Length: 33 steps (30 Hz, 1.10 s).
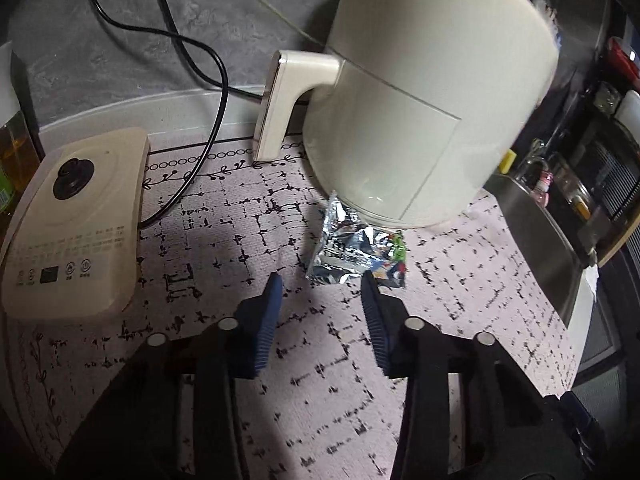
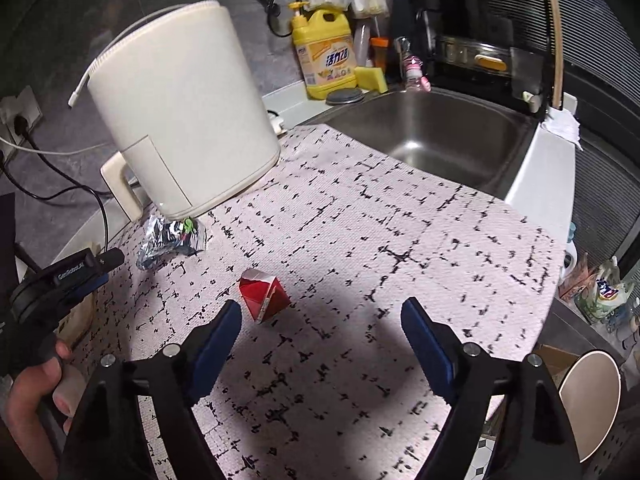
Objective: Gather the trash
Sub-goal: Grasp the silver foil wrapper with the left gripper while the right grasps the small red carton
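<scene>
My left tool point(image 1: 320, 280) hangs low over the patterned worktop point(image 1: 224, 240) with its blue pads apart and nothing between them. Just beyond the tips, a little to the right of centre, lies the crumpled foil wrapper point(image 1: 354, 246), its far end tucked against the foot of the cream air fryer point(image 1: 420, 100); the right pad's tip is almost at its near edge. The wrapper's long side runs roughly left to right across my line of reach, so I judge a short push forward and slightly right would bring it between the pads. Further right, my right tool point(image 2: 322, 306) is also spread wide and holds nothing. The red carton point(image 2: 264, 294) sits on the worktop just past its left pad, left of centre, tipped on an edge. Each tool is nearest its own piece of trash.
</scene>
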{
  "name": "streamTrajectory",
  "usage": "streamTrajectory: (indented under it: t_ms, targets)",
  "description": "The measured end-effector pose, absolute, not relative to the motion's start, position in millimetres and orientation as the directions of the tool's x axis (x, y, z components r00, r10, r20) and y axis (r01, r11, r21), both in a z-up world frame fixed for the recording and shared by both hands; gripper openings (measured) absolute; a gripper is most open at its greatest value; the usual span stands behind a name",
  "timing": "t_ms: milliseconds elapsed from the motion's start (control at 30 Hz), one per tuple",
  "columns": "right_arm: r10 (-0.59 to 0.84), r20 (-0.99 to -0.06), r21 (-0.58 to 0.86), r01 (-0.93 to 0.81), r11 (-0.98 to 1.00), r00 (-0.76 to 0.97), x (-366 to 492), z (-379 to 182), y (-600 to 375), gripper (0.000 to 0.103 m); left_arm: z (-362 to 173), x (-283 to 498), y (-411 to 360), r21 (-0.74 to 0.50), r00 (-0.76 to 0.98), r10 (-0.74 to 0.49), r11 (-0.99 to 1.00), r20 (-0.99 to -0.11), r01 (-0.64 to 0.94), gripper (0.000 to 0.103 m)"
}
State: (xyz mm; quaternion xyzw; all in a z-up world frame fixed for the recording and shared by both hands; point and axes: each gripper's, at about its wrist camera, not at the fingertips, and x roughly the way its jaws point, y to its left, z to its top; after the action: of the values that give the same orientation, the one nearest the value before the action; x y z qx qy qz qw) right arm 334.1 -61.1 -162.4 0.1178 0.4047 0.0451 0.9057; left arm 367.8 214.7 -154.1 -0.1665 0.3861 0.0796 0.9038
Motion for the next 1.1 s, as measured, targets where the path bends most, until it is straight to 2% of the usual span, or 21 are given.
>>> streamTrajectory:
  t_ms: [300,400,467,767,900,1000,1033,1100]
  targets:
    - [0.189,-0.747,0.225,-0.025,0.974,0.637,353.6,-176.2,-36.9,0.071,-177.3,395.1,222.7,-0.235,0.662,0.009,0.931,-0.749,-0.278,0.028]
    - [0.187,-0.754,0.212,-0.037,0.977,0.629,355.3,-180.2,-33.2,0.069,-185.3,402.6,224.1,-0.237,0.652,0.001,0.931,-0.758,-0.277,0.02]
    - [0.187,-0.764,0.204,-0.044,0.978,0.618,357.2,-183.7,-31.7,0.066,-189.7,405.4,224.6,-0.24,0.643,-0.004,0.929,-0.766,-0.28,0.005]
    - [0.17,-0.778,0.17,-0.059,0.984,0.604,363.2,-192.7,-26.2,0.063,-183.9,386.3,222.9,-0.237,0.668,0.011,0.931,-0.744,-0.279,0.002]
    - [0.177,-0.777,0.158,-0.085,0.984,0.604,368.7,-195.1,-18.8,0.07,-177.9,374.7,226.7,-0.236,0.675,0.024,0.927,-0.738,-0.291,0.002]
    - [0.184,-0.778,0.149,-0.107,0.983,0.601,373.8,-198.6,-12.0,0.071,-176.3,366.2,229.2,-0.234,0.673,0.036,0.922,-0.739,-0.307,0.002]
    - [0.182,-0.779,0.143,-0.112,0.983,0.6,375.5,-200.0,-10.0,0.07,-175.9,364.3,229.5,-0.233,0.671,0.038,0.922,-0.74,-0.31,0.002]
    - [0.178,-0.788,0.132,-0.121,0.984,0.589,378.9,-204.0,-6.1,0.059,-174.3,357.6,230.8,-0.227,0.669,0.048,0.921,-0.742,-0.317,0.002]
